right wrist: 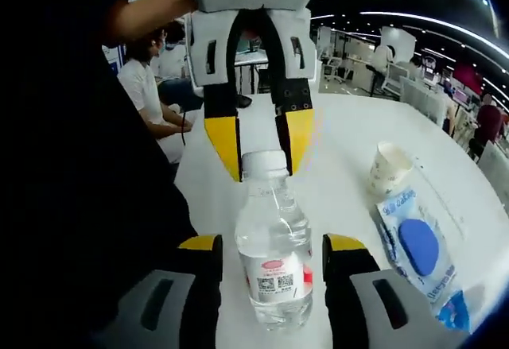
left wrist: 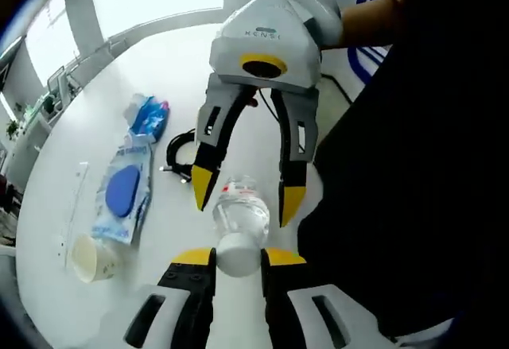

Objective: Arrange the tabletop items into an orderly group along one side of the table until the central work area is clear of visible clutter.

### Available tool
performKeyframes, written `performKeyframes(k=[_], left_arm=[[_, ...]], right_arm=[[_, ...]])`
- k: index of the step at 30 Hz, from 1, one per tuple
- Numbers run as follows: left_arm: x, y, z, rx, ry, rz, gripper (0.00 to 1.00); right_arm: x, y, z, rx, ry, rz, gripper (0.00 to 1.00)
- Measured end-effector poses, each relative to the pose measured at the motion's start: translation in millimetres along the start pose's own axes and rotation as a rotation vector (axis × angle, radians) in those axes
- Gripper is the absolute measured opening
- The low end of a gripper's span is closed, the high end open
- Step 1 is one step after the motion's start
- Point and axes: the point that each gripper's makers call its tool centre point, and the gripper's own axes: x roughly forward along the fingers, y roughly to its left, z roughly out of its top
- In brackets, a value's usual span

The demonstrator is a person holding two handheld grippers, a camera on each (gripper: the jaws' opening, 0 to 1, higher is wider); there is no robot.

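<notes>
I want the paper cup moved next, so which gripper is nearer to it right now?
Left. The left gripper sits at the cap end of the bottle, level with the paper cup beside it. The right gripper flanks the labelled base, farther from the cup.

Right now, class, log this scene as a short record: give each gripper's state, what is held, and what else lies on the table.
left gripper: jaws at the bottle's cap end, tips either side of the cap
right gripper: open, jaws astride the bottle body
bottle: clear, white cap, red and white label, between both grippers
cup: paper, on the table
packet: blue and white, flat beside the cup
cable: black, looped, beyond the packet
</notes>
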Motion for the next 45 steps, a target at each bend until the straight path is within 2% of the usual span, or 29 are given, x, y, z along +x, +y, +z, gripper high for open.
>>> performKeyframes(k=[3,6,11,17,18,19,21,22,23,25,26,27,29,30,31,33,36,40,45], left_arm=[[-0.2,0.7,8.6,0.008,-0.012,0.002,0.2],[0.1,0.8,12.6,0.02,-0.011,0.003,0.2],[0.8,2.0,18.6,0.023,-0.039,0.008,0.2],[3.3,2.5,25.8,-0.01,-0.11,0.009,0.21],[3.7,2.8,26.5,-0.009,-0.126,0.008,0.21],[4.6,3.2,32.8,-0.011,-0.185,0.006,0.21],[4.3,3.3,37.3,-0.048,-0.264,-0.013,0.2],[3.8,2.7,40.7,-0.075,-0.327,-0.036,0.18],[4.6,3.5,37.4,-0.128,-0.347,-0.049,0.18],[3.9,5.6,35.6,-0.086,-0.38,-0.028,0.19],[4.4,6.4,33.0,-0.09,-0.38,-0.023,0.21],[4.1,9.0,33.8,-0.071,-0.406,-0.002,0.26],[6.9,7.3,30.1,-0.109,-0.428,-0.021,0.32],[9.0,4.2,25.6,-0.103,-0.428,-0.031,0.34],[9.6,1.8,25.7,-0.075,-0.44,-0.032,0.34],[11.5,1.0,25.0,-0.077,-0.466,-0.03,0.34],[16.0,-2.0,27.2,-0.12,-0.534,-0.038,0.32],[16.4,-4.3,40.9,-0.144,-0.654,-0.041,0.28],[21.1,-7.1,45.4,-0.156,-0.709,-0.06,0.26]], right_arm=[[0.5,1.1,-0.3,-0.007,-0.002,0.008,0.41],[-2.5,-4.6,-2.8,-0.026,-0.007,-0.014,0.36],[-8.3,-6.9,-4.9,-0.018,-0.028,-0.016,0.35],[-13.5,-7.6,-9.6,0.002,-0.046,-0.026,0.34],[-14.2,-7.7,-10.6,0.006,-0.047,-0.027,0.34],[-14.5,-8.1,-12.4,0.011,-0.048,-0.03,0.34],[-15.3,-7.8,-15.2,0.018,-0.054,-0.036,0.34],[-16.0,-6.8,-17.1,0.023,-0.056,-0.031,0.33],[-15.7,-4.4,-19.0,0.021,-0.042,-0.022,0.33],[-14.6,0.2,-22.5,0.001,-0.018,-0.011,0.33],[-14.3,1.3,-23.1,-0.001,-0.017,-0.009,0.33],[-14.6,1.7,-23.5,0.003,-0.014,-0.007,0.32],[-15.1,2.9,-23.7,0.009,-0.016,-0.004,0.32],[-15.6,3.7,-23.7,0.012,-0.018,-0.003,0.32],[-16.0,3.9,-23.7,0.014,-0.017,-0.004,0.32],[-16.7,4.4,-24.3,0.016,-0.018,-0.006,0.32],[-18.7,3.6,-24.3,0.024,-0.021,-0.012,0.32],[-21.6,2.2,-25.1,0.035,-0.027,-0.021,0.32],[-26.4,0.5,-26.8,0.051,-0.034,-0.036,0.32]])
